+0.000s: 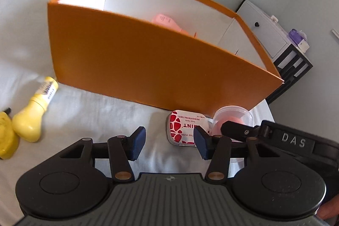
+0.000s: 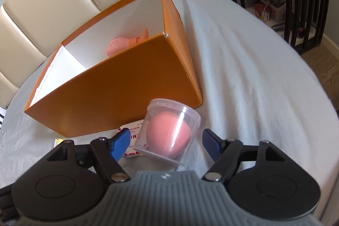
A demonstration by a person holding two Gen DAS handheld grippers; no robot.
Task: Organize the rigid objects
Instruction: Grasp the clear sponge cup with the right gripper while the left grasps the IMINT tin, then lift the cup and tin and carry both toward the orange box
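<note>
An orange box [image 1: 135,69] with white inner walls stands open on the grey cloth, and a pink object [image 1: 164,21] lies inside it. In front of the box lie a red-and-white mint tin [image 1: 183,125] and a clear jar [image 2: 169,130] holding a pink sponge. My left gripper [image 1: 169,142] is open just short of the tin, its right pad next to the tin's edge. My right gripper [image 2: 166,143] is open around the tipped jar, and neither pad touches it. Two yellow bottles [image 1: 34,113] lie to the left of the box.
The grey cloth [image 2: 243,82] covers a round table that drops off on the right. A cream padded chair back [image 2: 42,3] stands behind the box. A white cabinet on a black rack [image 1: 273,39] is beyond the table edge.
</note>
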